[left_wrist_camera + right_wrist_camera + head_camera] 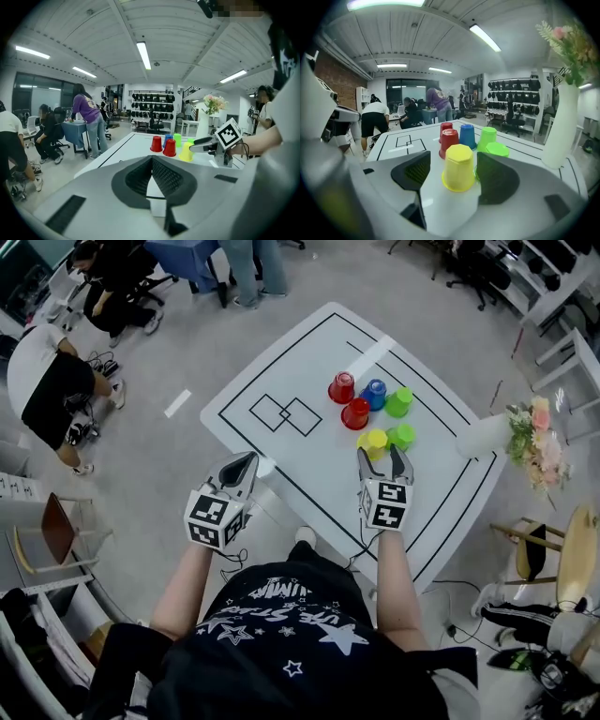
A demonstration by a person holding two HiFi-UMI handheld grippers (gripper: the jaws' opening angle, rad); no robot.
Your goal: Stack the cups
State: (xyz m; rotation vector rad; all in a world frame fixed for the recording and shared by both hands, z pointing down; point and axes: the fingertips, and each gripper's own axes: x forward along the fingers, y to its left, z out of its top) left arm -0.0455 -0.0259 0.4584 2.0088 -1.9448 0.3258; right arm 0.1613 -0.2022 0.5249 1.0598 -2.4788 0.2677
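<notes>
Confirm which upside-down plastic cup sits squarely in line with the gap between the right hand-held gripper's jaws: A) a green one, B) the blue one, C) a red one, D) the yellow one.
D: in the right gripper view the upside-down yellow plastic cup fills the gap just ahead of the right hand-held gripper, whose jaws stand apart and do not touch it.
</notes>
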